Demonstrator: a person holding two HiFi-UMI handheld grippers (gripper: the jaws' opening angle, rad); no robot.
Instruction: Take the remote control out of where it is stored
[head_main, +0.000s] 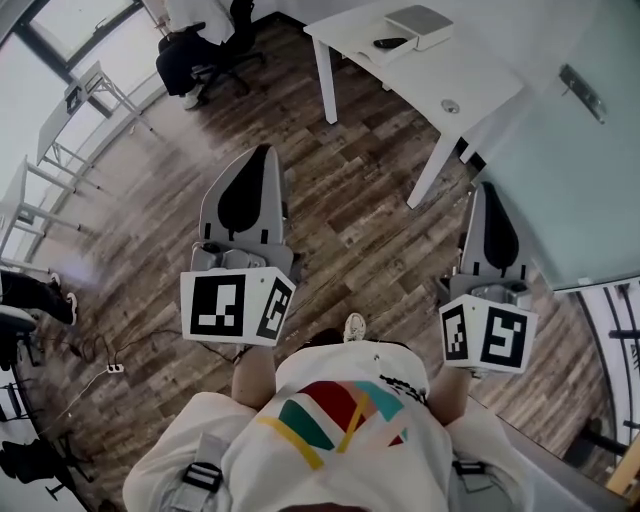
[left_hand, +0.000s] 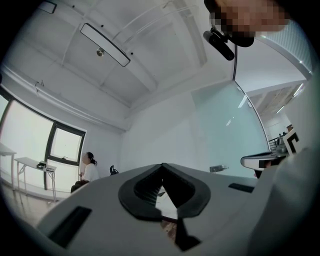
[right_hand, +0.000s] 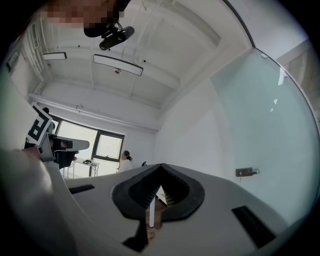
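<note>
— Grippers?
— My left gripper (head_main: 262, 152) and right gripper (head_main: 487, 188) are both fully closed and empty, above the floor (head_main: 350, 210).
— Target?
— The remote (head_main: 390, 43), I judge, is that dark sliver on the white counter (head_main: 480, 82), beside the grey box (head_main: 420, 24), well apart from me. Arriving closed, I could shove it off the edge.

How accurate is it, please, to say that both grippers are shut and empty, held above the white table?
Not quite: the left gripper and right gripper are shut and empty, but the head view shows them held above the wooden floor, short of the white table.
</note>
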